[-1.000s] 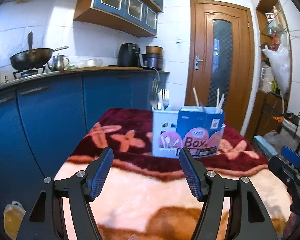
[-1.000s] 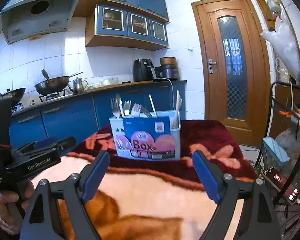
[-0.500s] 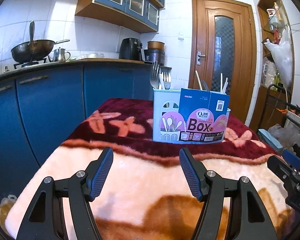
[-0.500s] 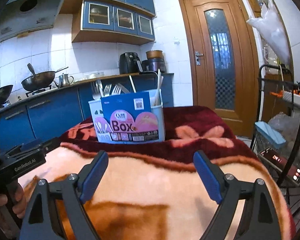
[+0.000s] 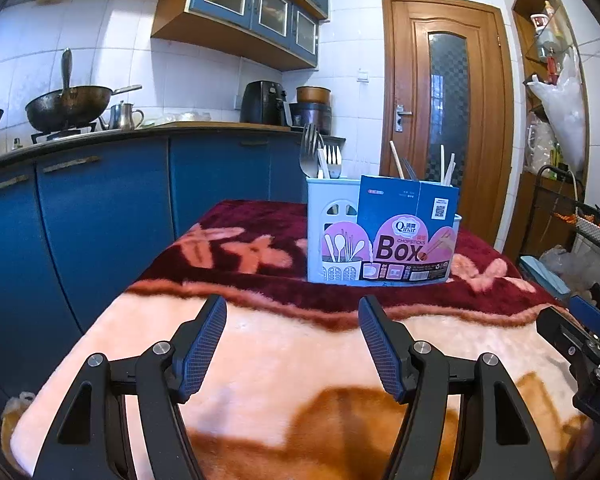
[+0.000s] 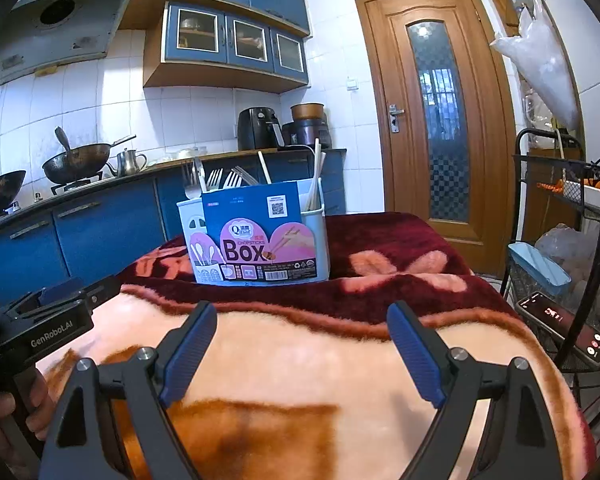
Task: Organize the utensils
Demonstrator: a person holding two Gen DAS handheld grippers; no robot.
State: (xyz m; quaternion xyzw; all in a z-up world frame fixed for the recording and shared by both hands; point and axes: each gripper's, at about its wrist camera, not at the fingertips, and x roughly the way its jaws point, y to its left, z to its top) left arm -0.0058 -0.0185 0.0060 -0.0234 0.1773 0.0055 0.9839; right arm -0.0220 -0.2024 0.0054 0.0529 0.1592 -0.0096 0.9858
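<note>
A pale blue utensil holder (image 5: 332,236) with a blue and pink "Box" label stands upright on the blanket-covered table (image 5: 260,360), far centre. It also shows in the right wrist view (image 6: 316,240). Forks (image 5: 310,152) stick up from its left compartment and chopsticks (image 5: 446,166) from its right; in the right wrist view the forks (image 6: 214,178) and chopsticks (image 6: 316,176) show too. My left gripper (image 5: 292,322) is open and empty, low over the blanket, short of the holder. My right gripper (image 6: 302,330) is open and empty, likewise short of it.
Blue kitchen cabinets (image 5: 100,216) with a wok (image 5: 68,106) run along the left. A wooden door (image 5: 448,128) is behind. A black wire rack (image 6: 560,240) and a small device with red display (image 6: 560,326) sit right of the table (image 6: 320,380).
Both grippers have moved lower and slightly closer to the holder, so it looms larger and higher in both views. Both stayed open and empty.
</note>
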